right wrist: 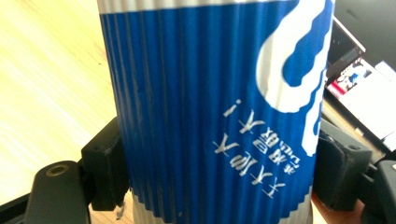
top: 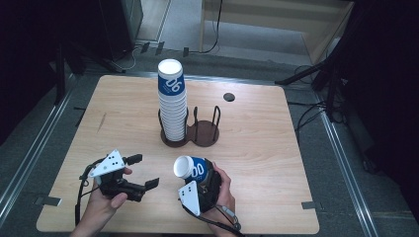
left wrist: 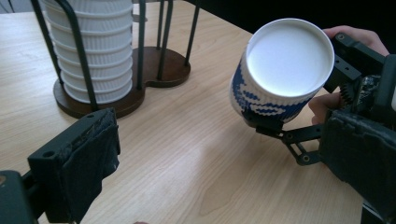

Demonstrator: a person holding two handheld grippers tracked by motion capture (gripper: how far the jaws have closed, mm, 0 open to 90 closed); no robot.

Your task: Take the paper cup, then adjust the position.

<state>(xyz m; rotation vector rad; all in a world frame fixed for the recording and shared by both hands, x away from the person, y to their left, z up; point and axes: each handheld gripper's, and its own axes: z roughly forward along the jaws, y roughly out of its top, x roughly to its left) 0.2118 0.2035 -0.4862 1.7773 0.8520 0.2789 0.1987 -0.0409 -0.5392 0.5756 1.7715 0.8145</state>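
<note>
A blue and white ribbed paper cup [top: 191, 168] lies tilted in my right gripper [top: 205, 177], which is shut on its body. Its white bottom faces left toward my left gripper [top: 143, 171], which stands open a short way off with nothing between its fingers. In the left gripper view the cup [left wrist: 285, 70] hangs above the table, right of centre. The right gripper view has the cup [right wrist: 210, 102] close up, with a black pad [right wrist: 105, 168] on each side. A tall stack of the same cups [top: 173, 106] stands in the left bay of a dark wooden holder [top: 205, 134].
The holder's wire posts [left wrist: 161, 37] rise beside the stack [left wrist: 88, 51]. A small dark round grommet [top: 229, 97] sits near the table's far edge. Light wood table [top: 276, 158] stretches to the right; cables and dark stands lie on the floor beyond.
</note>
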